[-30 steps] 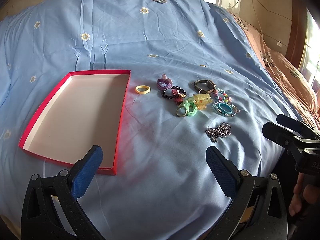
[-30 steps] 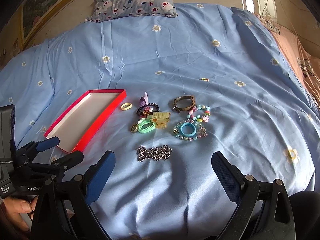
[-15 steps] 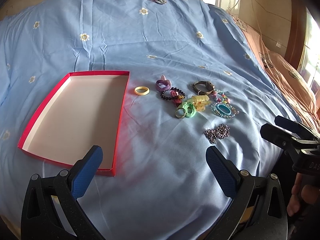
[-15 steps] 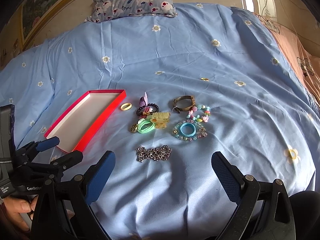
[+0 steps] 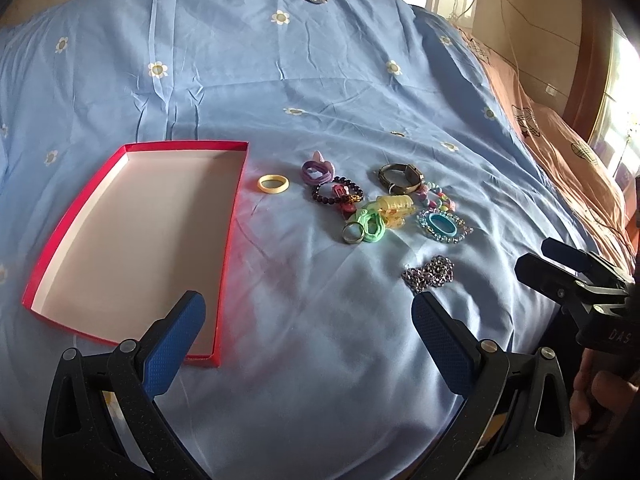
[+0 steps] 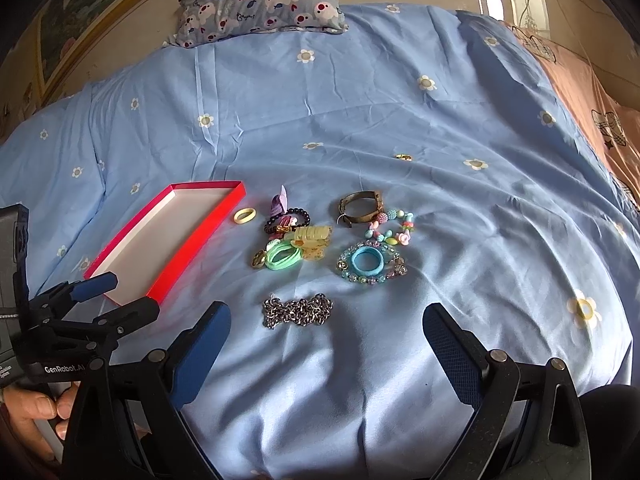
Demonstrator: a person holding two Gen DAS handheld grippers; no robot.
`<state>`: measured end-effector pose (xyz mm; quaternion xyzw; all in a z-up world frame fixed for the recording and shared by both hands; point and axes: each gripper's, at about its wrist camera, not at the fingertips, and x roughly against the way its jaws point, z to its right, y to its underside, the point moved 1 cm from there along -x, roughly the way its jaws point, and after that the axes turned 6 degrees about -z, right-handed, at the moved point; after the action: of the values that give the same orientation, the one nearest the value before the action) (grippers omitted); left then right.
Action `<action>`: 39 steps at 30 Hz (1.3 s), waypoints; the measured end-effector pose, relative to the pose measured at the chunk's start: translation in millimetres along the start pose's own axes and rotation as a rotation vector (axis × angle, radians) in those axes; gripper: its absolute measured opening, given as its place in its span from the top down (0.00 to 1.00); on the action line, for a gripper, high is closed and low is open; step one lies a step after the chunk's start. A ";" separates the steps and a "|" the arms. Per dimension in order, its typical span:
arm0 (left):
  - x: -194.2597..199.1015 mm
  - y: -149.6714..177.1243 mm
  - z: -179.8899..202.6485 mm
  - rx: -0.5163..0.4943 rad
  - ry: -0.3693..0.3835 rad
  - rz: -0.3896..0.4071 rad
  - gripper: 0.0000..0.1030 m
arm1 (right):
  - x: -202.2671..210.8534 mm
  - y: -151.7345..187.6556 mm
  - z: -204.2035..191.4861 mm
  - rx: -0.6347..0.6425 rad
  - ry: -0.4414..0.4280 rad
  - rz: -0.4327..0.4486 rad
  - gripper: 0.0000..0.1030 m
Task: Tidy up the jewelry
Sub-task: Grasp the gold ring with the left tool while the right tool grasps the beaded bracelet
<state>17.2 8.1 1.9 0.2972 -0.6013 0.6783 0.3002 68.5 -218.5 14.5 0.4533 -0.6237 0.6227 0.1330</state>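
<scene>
Evidently nothing is sorted yet: both the left gripper and right gripper hover spread wide and empty, the silver chain lying nearest, the red tray bare beside the jewelry cluster.

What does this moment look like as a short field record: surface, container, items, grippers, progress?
surface: blue floral bedsheet
container: red tray, nothing in it
loose items: yellow ring, silver chain, blue ring inside a beaded bracelet, green hair tie, others clustered
stray item: small gold ring farther up the sheet
left gripper: open, holding nothing
right gripper: open, holding nothing
progress: no item in the tray yet
</scene>
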 end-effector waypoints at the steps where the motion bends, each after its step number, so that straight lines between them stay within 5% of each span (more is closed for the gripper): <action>1: -1.7 -1.5 -0.3 0.001 0.001 -0.003 0.00 | -0.8 -1.0 1.5 -0.002 0.000 -0.001 0.05; 8: -16.3 -15.2 -1.4 -0.003 0.011 -0.028 0.04 | -10.2 -7.4 13.0 -0.020 -0.009 -0.013 0.07; 19: -41.0 -37.5 11.1 -0.049 0.047 -0.059 0.19 | -31.9 -16.5 31.5 -0.056 -0.004 -0.071 0.41; 27: -68.7 -46.8 21.1 -0.072 0.098 -0.117 0.46 | -46.3 -24.0 43.9 -0.064 0.012 -0.099 0.56; 39: -107.6 -56.0 27.1 -0.095 0.147 -0.194 0.67 | -81.8 -35.2 59.4 -0.070 0.054 -0.171 0.68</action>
<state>130.4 -18.8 -41.9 0.2892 -0.5775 0.6367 0.4213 163.1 -232.5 -33.5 0.4830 -0.6004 0.5990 0.2178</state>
